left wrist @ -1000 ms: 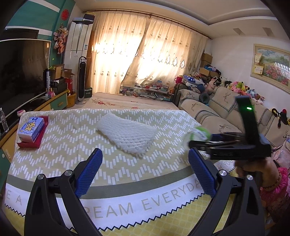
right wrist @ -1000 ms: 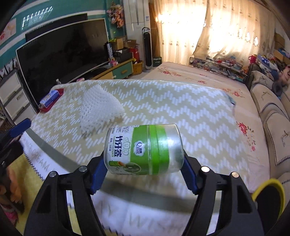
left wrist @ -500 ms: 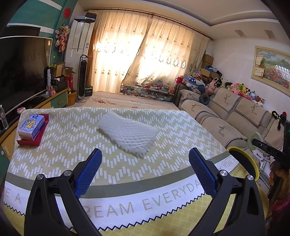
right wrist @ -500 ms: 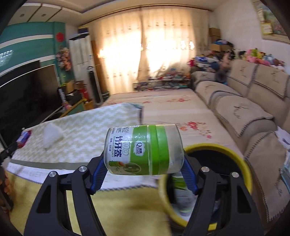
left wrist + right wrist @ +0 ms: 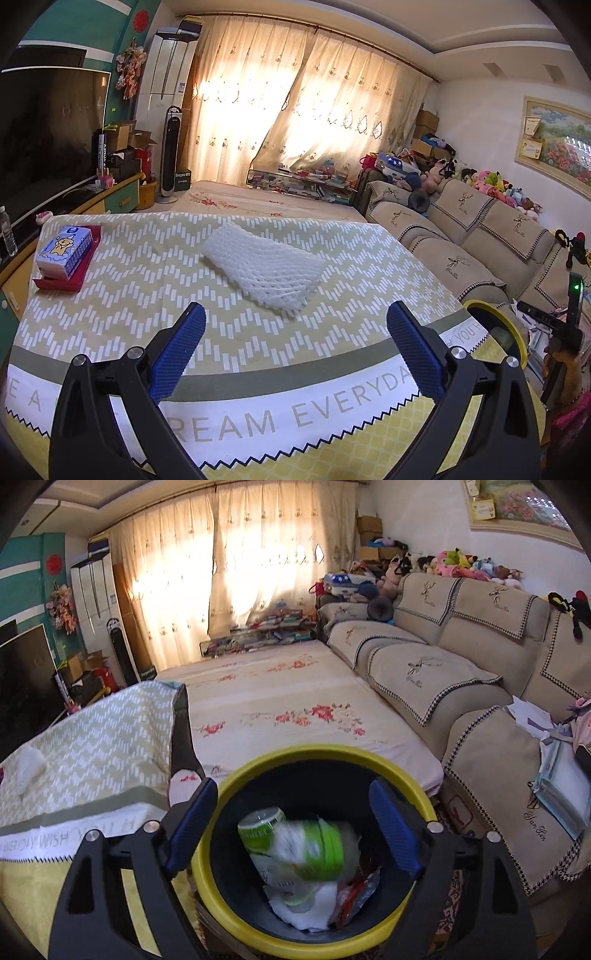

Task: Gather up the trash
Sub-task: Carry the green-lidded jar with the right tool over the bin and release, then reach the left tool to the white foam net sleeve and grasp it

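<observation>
- One piece of trash, the green-labelled jar (image 5: 295,843), was inside the yellow-rimmed bin (image 5: 236,928), blurred and resting on or dropping onto the wrappers and white scraps there.
- The right gripper (image 5: 293,821) hung directly above the bin's mouth with its jaws wide apart and nothing between them.
- The left gripper (image 5: 295,349) hovered over the near edge of the table (image 5: 110,295), jaws wide and holding nothing.
- Left to collect, by my judgement: the white foam net (image 5: 264,271) lying flat mid-table, well apart from both grippers.
- The tissue box (image 5: 64,251) on its red tray (image 5: 55,284) looked like a household item, probably not trash.
</observation>
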